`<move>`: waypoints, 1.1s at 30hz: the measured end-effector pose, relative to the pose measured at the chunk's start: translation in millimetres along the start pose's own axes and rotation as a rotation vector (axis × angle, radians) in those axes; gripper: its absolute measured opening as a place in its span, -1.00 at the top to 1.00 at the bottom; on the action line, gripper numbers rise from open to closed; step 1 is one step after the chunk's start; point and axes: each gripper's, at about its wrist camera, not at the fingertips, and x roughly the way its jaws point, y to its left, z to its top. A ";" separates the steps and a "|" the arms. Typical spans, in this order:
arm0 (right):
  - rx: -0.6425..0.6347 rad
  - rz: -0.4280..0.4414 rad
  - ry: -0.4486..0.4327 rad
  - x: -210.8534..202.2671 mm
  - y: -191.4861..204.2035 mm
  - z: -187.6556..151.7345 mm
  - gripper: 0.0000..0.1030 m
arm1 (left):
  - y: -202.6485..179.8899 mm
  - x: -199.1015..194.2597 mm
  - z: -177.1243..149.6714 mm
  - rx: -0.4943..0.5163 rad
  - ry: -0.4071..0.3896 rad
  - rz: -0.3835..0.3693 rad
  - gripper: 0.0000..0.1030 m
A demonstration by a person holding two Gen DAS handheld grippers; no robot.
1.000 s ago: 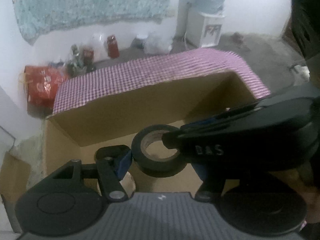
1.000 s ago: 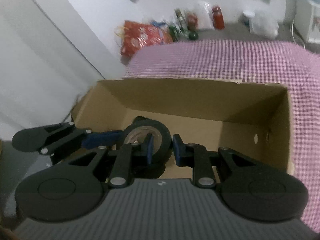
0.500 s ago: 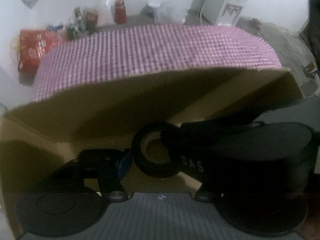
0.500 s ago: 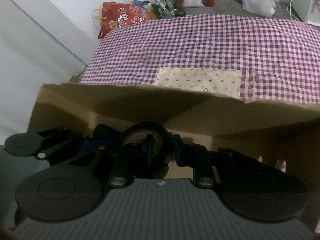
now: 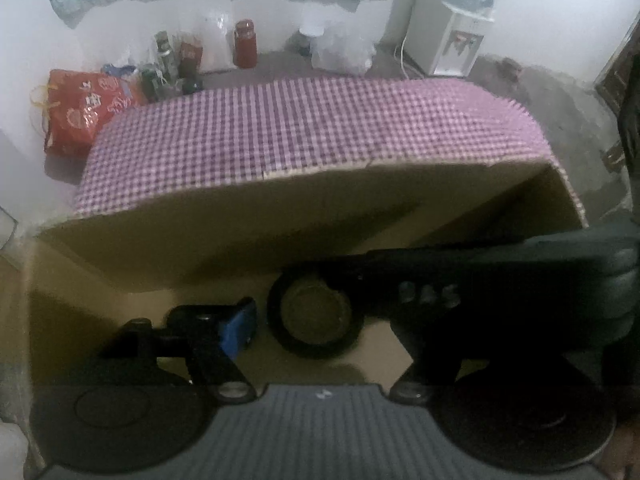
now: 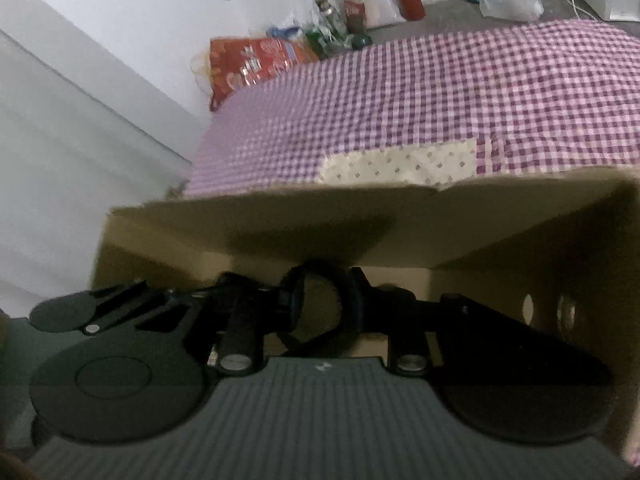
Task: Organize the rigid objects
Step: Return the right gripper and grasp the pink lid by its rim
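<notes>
Purple-checked cloth [image 5: 304, 136] covers the surface beyond an open cardboard box [image 5: 256, 224]. On the box floor lies a black tape roll [image 5: 314, 314]. At its nine o'clock the left gripper [image 5: 320, 320] has just been widening, its blue pad [image 5: 238, 330] clear of the roll. From three o'clock the right gripper [image 6: 324, 306] reaches in, its narrow jaws clamping the roll's wall. Bottles [image 5: 245, 44] and a red bag [image 5: 80, 110] sit against the far wall.

Dim, soft, blurred fisheye views; deep shadow low down.
</notes>
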 end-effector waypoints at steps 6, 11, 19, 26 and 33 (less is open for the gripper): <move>0.041 0.120 -0.094 -57.7 5.7 -20.7 0.49 | 5.2 -49.6 -15.3 -0.011 -0.086 -0.015 -0.46; 0.036 0.206 -0.214 -127.7 13.7 -66.9 0.36 | 14.3 -109.5 -49.8 -0.001 -0.171 -0.068 -0.55; -0.040 0.194 -0.296 -182.0 16.8 -173.7 0.09 | 30.1 -178.6 -155.5 -0.027 -0.357 -0.041 -0.63; -0.003 0.176 -0.272 -150.4 9.6 -257.6 0.07 | 52.9 -165.1 -245.4 -0.102 -0.371 -0.012 -0.64; 0.023 0.209 -0.139 -94.6 32.6 -297.2 0.07 | 53.2 -126.2 -296.9 -0.078 -0.254 -0.051 -0.70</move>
